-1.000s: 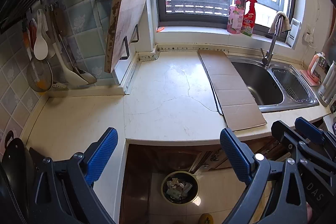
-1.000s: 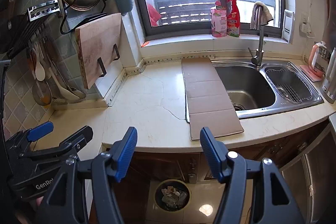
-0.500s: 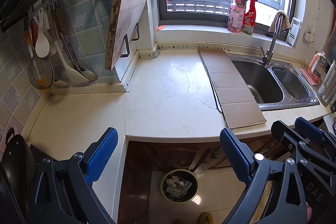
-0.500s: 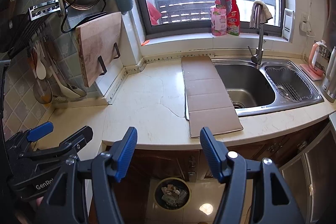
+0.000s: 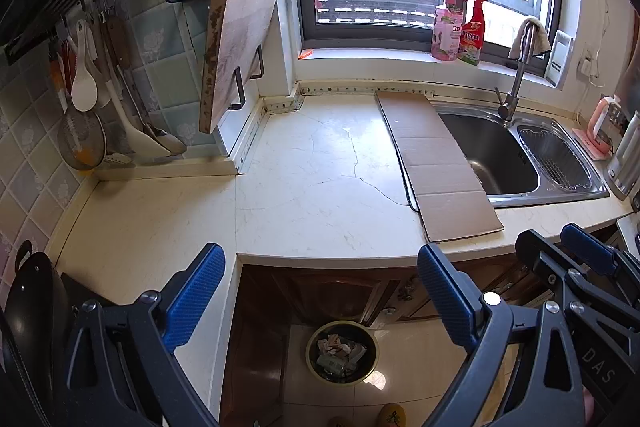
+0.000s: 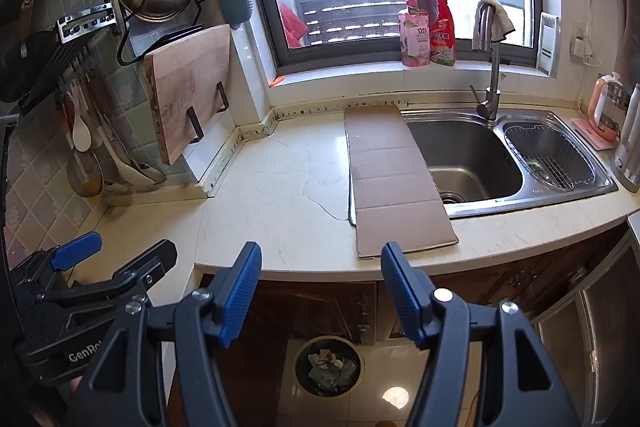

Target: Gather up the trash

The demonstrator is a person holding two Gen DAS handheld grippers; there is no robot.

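A flat strip of brown cardboard (image 5: 434, 163) lies on the cream counter along the sink's left rim; it also shows in the right wrist view (image 6: 394, 179). A round bin (image 5: 342, 353) with paper scraps stands on the floor under the counter edge, also in the right wrist view (image 6: 329, 366). My left gripper (image 5: 320, 291) is open and empty, held in front of the counter edge above the bin. My right gripper (image 6: 320, 287) is open and empty, beside it to the right.
A steel double sink (image 6: 508, 155) with a tap lies right of the cardboard. A cutting board (image 6: 188, 91) leans in a rack at the left wall, with utensils (image 5: 88, 95) hanging beside it. Two bottles (image 6: 426, 27) stand on the sill. A black pan (image 5: 28, 315) is at lower left.
Both grippers have drifted back a little from the counter and stay open; nothing on the counter has moved.
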